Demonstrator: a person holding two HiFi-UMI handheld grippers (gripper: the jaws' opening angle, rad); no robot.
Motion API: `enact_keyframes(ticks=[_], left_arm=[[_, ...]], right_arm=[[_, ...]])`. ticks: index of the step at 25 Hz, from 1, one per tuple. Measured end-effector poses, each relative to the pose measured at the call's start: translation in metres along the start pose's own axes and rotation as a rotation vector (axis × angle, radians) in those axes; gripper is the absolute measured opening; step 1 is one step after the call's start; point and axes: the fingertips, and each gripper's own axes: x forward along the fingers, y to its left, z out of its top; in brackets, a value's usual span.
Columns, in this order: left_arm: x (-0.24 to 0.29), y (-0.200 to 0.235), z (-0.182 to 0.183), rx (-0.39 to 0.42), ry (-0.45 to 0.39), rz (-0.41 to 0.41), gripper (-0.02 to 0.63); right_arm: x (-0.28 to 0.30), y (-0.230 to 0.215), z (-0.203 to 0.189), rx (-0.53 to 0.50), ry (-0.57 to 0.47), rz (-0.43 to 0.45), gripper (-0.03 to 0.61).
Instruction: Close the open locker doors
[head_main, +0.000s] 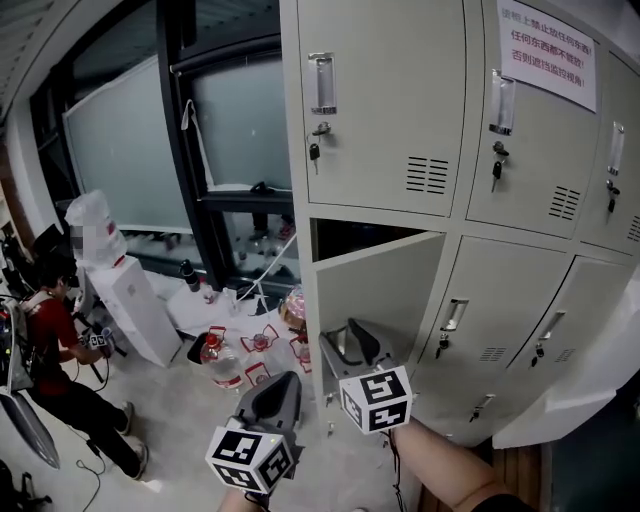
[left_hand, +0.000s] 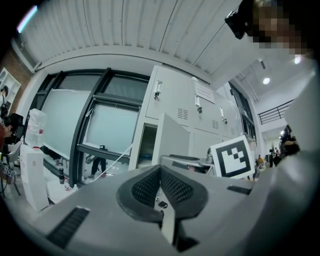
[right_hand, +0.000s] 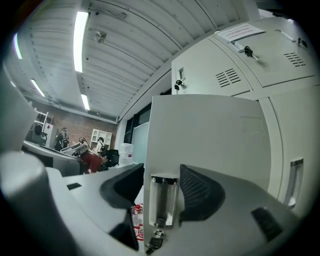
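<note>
The one open locker door (head_main: 378, 285) sat at the left edge of the locker bank (head_main: 385, 100), second row down, swung partway out. The right claw (right_hand: 162, 170) was spread wide, with the door's free edge and its handle (right_hand: 163, 200) between the jaws. As far as I could tell it wasn't squeezing, so I'd guess it was lined up there to shove the door home from the handle side. The left claw (left_hand: 160, 182) was closed up with nothing in it, just hanging alongside as a spare.
</note>
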Motion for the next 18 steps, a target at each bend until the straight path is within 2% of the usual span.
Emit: enact_keyframes(ticks=[7, 18], left_arm=[[0.018, 0.002, -0.006, 0.011, 0.012, 0.042, 0.005], [0.034, 0.013, -0.013, 0.007, 0.029, 0.077, 0.005]], right_arm=[[0.026, -0.004, -0.001, -0.017, -0.002, 0.075, 0.232], [0.062, -0.022, -0.005, 0.012, 0.000, 0.087, 0.239]])
